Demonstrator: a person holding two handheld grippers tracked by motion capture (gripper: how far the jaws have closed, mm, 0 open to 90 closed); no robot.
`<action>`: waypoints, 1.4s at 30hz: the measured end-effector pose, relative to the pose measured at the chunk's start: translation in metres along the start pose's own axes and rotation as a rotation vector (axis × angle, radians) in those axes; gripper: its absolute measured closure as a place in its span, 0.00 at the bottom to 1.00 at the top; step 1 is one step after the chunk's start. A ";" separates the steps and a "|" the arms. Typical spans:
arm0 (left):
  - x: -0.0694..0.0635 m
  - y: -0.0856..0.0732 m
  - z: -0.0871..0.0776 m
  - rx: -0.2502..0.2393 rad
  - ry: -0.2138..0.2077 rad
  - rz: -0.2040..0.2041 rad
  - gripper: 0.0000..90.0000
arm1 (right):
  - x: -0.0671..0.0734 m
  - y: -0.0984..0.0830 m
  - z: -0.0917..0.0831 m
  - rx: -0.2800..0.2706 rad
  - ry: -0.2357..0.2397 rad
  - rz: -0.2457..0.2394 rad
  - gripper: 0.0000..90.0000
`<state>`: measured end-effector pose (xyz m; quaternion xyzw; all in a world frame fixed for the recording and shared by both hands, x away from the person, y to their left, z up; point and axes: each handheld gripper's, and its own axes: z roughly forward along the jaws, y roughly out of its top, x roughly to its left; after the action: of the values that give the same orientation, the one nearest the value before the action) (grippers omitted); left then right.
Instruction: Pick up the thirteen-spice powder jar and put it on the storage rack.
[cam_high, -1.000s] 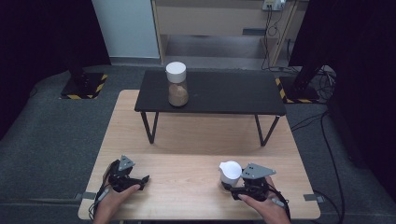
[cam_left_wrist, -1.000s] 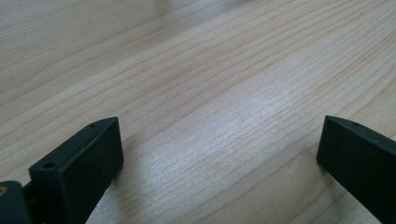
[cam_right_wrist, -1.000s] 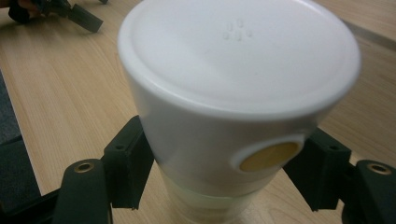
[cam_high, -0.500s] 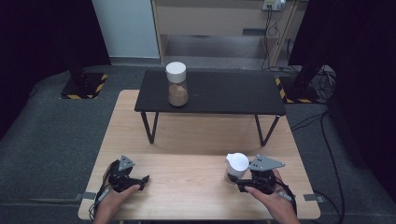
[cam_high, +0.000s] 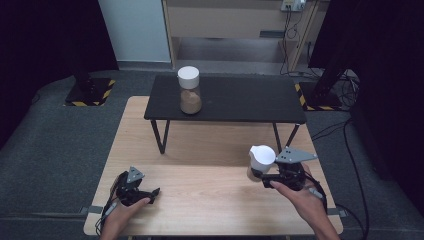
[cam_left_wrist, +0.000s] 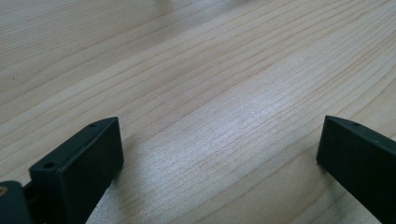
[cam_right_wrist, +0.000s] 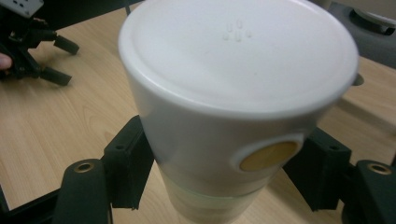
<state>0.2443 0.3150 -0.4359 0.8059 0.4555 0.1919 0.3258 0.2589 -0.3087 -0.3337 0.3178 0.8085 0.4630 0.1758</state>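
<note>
between the right gripper's (cam_right_wrist: 224, 186) jaws sits a white-lidded jar (cam_right_wrist: 233, 107), clamped just below the lid, over the tabletop (cam_high: 210, 200) at its right. the step looks like carrying it, perhaps toward the black bench (cam_high: 235, 100) with its twin jar (cam_high: 189, 90). the right gripper view shows a yellow spot on the lid; the left gripper (cam_high: 136, 190) rests wide and empty.

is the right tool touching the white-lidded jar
Touching. The right gripper view shows both black jaws of the right tool pressed against the sides of the white-lidded jar.
</note>
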 end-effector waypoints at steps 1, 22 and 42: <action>0.000 0.000 0.000 0.000 0.000 0.000 0.00 | -0.001 0.004 -0.001 -0.001 -0.002 0.001 0.35; 0.000 0.000 0.000 0.000 0.000 -0.001 0.00 | -0.026 0.068 -0.027 -0.024 -0.034 0.035 0.35; -0.001 0.000 0.000 -0.001 0.004 -0.004 0.00 | -0.048 0.109 -0.036 -0.035 -0.092 0.064 0.35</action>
<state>0.2433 0.3140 -0.4361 0.8044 0.4579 0.1930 0.3255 0.3123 -0.3239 -0.2219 0.3612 0.7808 0.4676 0.2033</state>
